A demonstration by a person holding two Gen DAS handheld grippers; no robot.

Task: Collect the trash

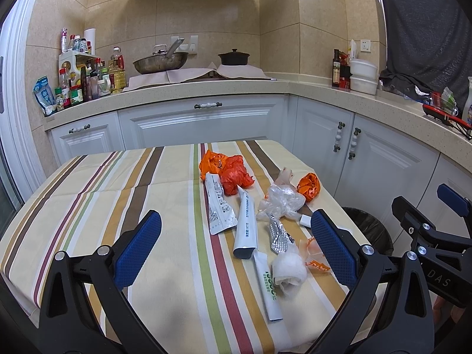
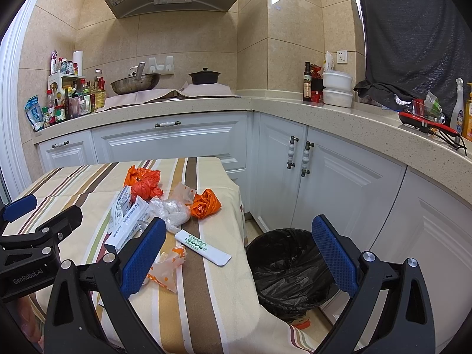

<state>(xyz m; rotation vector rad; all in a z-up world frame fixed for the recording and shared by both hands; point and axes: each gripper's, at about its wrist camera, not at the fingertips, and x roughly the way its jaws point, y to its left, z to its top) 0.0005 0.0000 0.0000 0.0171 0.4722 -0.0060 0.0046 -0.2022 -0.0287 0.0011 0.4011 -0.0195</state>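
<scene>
Both grippers hang above the striped table with nothing between their blue pads. Seen from its own camera, the left gripper [image 1: 236, 244] has its jaws spread wide over the litter at the table's right side; the right gripper [image 2: 239, 253] is just as wide apart, one finger over the table edge and the other over the bin.

That bin [image 2: 290, 268] stands on the floor just beside the table's right edge, lined with a black bag, and the part of the liner that shows looks bare.

Nearest on the tablecloth [image 1: 97, 194] lies a narrow white sachet with green print [image 1: 269, 289], its long axis running roughly toward the cupboards, touching a white tissue wad [image 1: 289, 268]. Beside them sit an orange-spotted wrapper [image 1: 315, 255] and a silver blister strip [image 1: 278, 236]. A white tube [image 1: 246, 224] and a flat printed packet [image 1: 219, 206] lie side by side, both pointing lengthwise away from the camera. Further back come a clear crumpled bag [image 1: 281, 200], a small orange bag [image 1: 309, 186] near the right edge, and a larger orange bag [image 1: 228, 169].

On the far counter, a steel wok [image 1: 160, 62] and a dark lidded pot [image 1: 234, 57] rest on the stove.
</scene>
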